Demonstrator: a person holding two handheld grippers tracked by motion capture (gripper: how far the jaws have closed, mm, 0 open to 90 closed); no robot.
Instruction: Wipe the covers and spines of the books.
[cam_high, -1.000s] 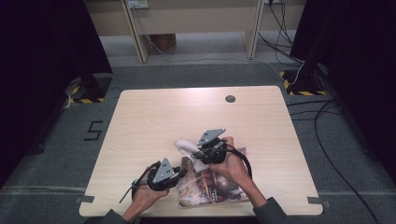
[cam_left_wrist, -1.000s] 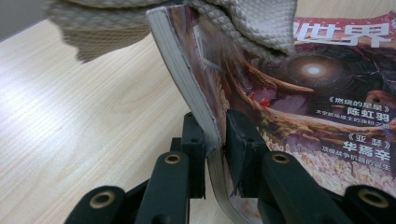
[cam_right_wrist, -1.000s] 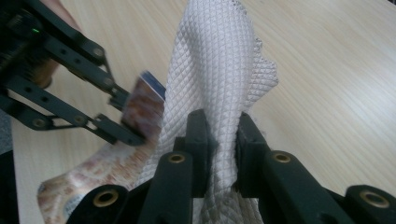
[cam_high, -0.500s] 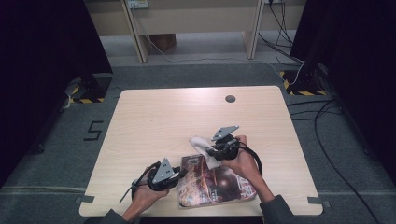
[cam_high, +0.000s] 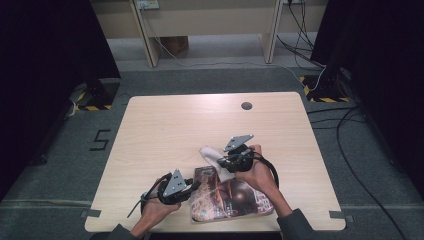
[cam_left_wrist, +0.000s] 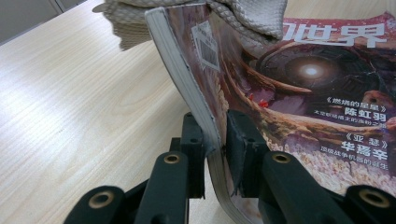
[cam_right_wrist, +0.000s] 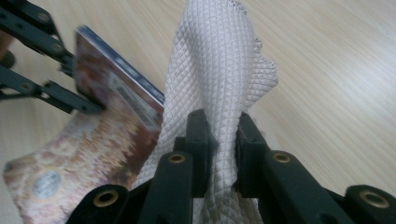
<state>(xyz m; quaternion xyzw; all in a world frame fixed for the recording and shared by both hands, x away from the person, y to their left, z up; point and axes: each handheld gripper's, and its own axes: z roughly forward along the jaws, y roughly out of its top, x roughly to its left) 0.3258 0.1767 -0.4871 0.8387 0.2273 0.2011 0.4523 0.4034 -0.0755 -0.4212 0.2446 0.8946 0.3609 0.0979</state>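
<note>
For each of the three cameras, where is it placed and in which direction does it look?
High view: above the person's side, facing forward and down on the table; forearms, both hands, left tool and right tool show.
Left gripper view: on the left tool, looking along its jaws, shut on the magazine edge.
Right gripper view: on the right tool, looking along its jaws, shut on the white cloth; the left tool's jaws show farther off.
Shared: magazine, cloth and wooden table appear in all three.

Light wood table (cam_high: 165, 125), grey carpet (cam_high: 210, 80) — dark curtains (cam_high: 45, 50)
</note>
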